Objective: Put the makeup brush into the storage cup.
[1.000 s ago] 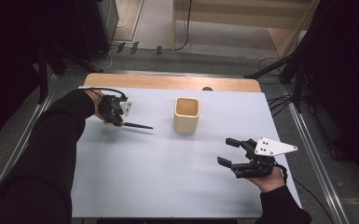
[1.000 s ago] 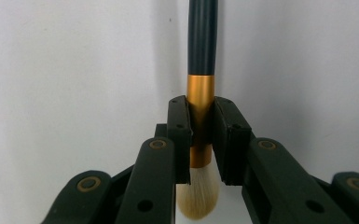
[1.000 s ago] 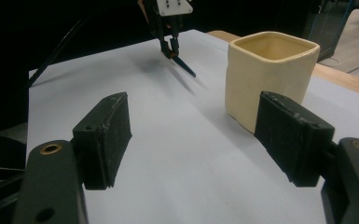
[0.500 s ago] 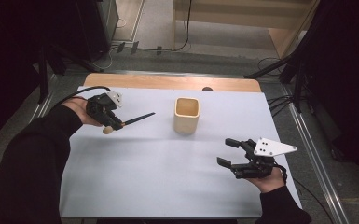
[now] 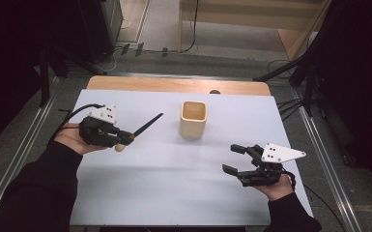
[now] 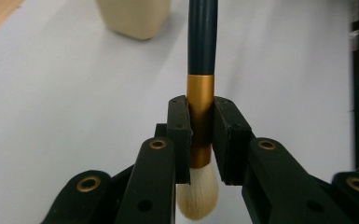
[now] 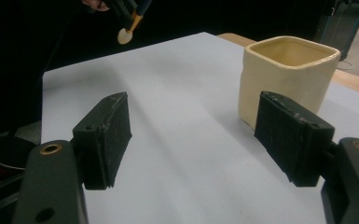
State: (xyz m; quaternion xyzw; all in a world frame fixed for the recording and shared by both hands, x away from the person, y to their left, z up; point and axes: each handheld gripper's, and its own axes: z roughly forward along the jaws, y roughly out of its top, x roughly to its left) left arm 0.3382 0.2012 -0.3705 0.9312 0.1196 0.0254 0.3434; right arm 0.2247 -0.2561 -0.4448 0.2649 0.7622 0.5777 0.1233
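My left gripper [image 5: 121, 137] is shut on a makeup brush [image 5: 142, 127] at its gold ferrule [image 6: 200, 112]. The brush's dark handle points up and toward a cream square cup [image 5: 193, 119], and its pale bristles [image 6: 196, 196] hang below the jaws. The brush is lifted off the white table [image 5: 174, 193] at the left. The cup [image 7: 286, 74] stands upright near the table's middle back. At the front right, my right gripper [image 5: 235, 158] is open with nothing between its pads [image 7: 107, 137], and it faces the cup from a short distance.
A wooden strip [image 5: 174, 85] runs along the table's far edge. Metal rails [image 5: 19, 154] flank both sides. Cables [image 5: 290, 104] lie on the floor at the back right. Dark stands [image 5: 48, 63] rise beside the table's corners.
My left gripper has lifted the brush off the table and drawn it back toward the left front, tilting the handle upward. The right gripper has stayed still and open.
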